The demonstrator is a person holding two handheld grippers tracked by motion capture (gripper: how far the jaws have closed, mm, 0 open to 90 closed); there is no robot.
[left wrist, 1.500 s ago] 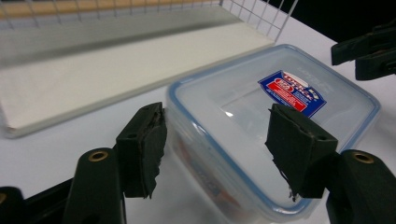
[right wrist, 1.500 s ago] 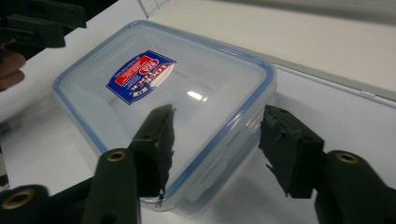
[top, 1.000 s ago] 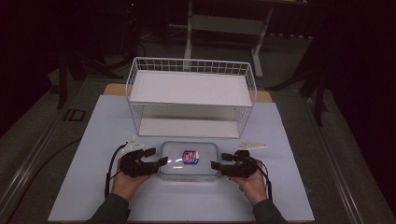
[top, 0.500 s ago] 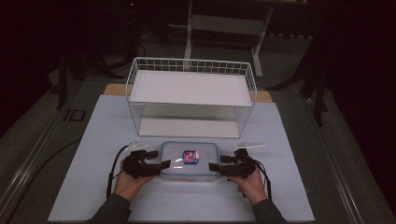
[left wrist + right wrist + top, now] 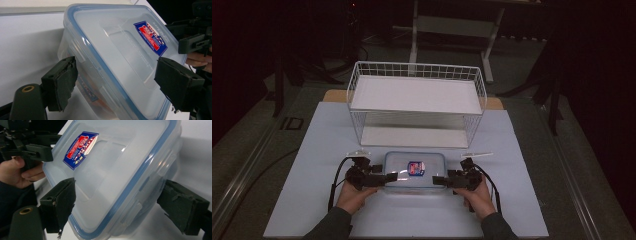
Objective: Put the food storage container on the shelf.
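Lying between both grippers' spread fingers (image 5: 60, 85): lidded container (image 5: 414, 171).

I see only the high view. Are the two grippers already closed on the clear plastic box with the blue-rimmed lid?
Observer: No. The left gripper view shows the left gripper open, one jaw on each side of the clear plastic box.
Operator: And the right one?
Observer: The right gripper is open too, with its jaws wide around the box's other end.
Operator: Is anything inside?
Observer: Something orange-red shows through the side wall; I cannot tell what it is.
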